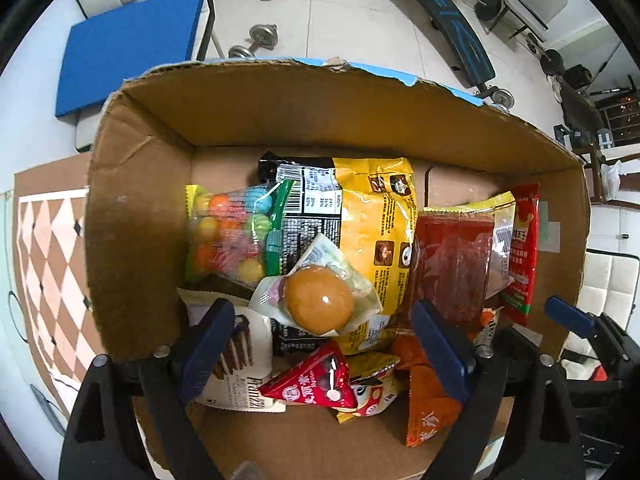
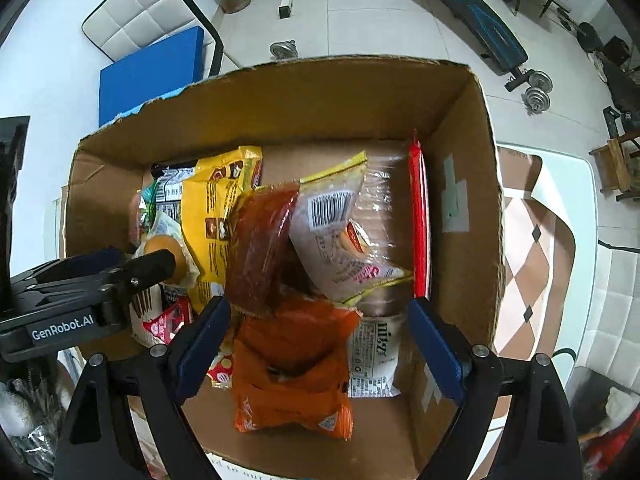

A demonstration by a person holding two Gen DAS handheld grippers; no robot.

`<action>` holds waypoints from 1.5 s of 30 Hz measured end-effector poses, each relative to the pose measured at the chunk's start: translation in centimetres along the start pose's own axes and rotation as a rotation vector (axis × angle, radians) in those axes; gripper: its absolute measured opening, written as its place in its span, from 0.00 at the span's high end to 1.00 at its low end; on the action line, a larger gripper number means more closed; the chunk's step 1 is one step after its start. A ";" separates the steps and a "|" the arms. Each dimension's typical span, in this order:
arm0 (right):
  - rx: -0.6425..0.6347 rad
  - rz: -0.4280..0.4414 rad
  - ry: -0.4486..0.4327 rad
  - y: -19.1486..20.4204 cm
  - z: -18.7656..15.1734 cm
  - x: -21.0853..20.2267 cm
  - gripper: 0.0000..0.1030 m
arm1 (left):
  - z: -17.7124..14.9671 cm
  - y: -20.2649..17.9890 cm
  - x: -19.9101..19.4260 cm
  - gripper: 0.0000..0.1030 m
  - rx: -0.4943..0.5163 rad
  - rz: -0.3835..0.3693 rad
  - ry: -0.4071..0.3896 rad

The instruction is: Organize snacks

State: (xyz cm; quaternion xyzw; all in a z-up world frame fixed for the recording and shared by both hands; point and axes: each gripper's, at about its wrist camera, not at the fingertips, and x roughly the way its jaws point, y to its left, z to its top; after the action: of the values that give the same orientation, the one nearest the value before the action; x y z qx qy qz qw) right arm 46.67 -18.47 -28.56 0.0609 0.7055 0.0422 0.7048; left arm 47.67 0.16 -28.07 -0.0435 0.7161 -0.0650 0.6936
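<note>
A cardboard box (image 1: 136,200) holds many snack packs. In the left wrist view I see a yellow bag (image 1: 376,216), a bag of coloured candy balls (image 1: 228,232), a wrapped round bun (image 1: 320,300), a dark red pack (image 1: 452,264) and a small red triangular pack (image 1: 316,380). My left gripper (image 1: 324,348) is open and empty above them. In the right wrist view my right gripper (image 2: 316,344) is open and empty above an orange bag (image 2: 296,364), with a barcode pack (image 2: 332,232) beyond. The box wall (image 2: 460,240) stands at right.
The box sits on a table with a checkered mat (image 1: 48,264). Beyond it are a blue pad (image 1: 128,48), dumbbells (image 1: 256,40) and a workout bench (image 1: 448,12) on a tiled floor. The left gripper's body (image 2: 88,292) reaches into the box at left.
</note>
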 end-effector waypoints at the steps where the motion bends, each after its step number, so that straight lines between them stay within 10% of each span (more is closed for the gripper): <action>1: -0.003 -0.009 -0.001 0.0 -0.2 0.0 0.10 | -0.3 0.0 -0.2 0.12 0.003 0.004 -0.008; 19: -0.023 -0.036 -0.145 -0.6 -7.0 -5.6 0.10 | -6.8 -1.6 -6.9 0.12 0.024 0.052 -0.234; 45: -0.086 -0.012 -0.480 1.2 -27.4 -22.9 0.10 | -27.8 -5.2 -21.6 0.12 0.054 0.097 -0.620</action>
State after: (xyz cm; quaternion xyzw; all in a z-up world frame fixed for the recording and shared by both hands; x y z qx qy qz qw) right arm 19.33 -19.91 -5.69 0.0347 0.5156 0.0525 0.8545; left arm 20.46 -0.78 -5.14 -0.0085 0.4700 -0.0344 0.8820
